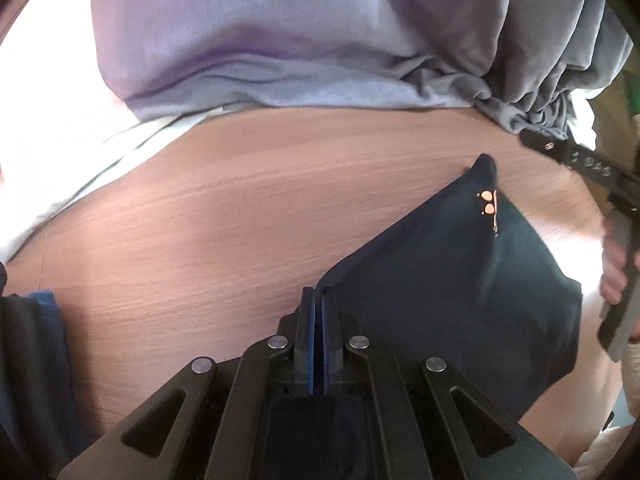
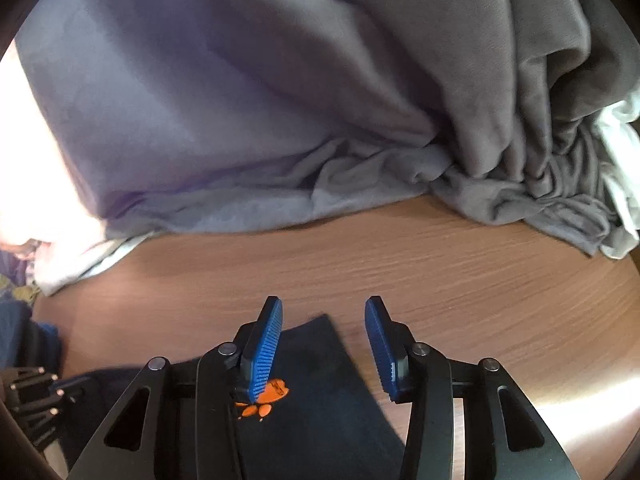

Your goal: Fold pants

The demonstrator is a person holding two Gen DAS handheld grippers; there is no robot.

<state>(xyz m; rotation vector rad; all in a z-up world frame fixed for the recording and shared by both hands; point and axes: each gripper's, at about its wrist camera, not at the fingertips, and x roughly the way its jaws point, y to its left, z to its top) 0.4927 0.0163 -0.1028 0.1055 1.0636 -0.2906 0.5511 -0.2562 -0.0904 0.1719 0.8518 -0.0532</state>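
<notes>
Fingers of the left gripper (image 1: 319, 312) pinch shut on the pants' (image 1: 460, 280) edge, while the right gripper (image 2: 323, 334) stands open over a folded corner on the table (image 2: 440, 264); a fold seems underway; next, probably draw the pinched edge across.

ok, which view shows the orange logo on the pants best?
Right wrist: the orange logo is close and large on the dark pants, though the left pad covers its edge. Left wrist shows it small, far off near the pants' corner.
</notes>
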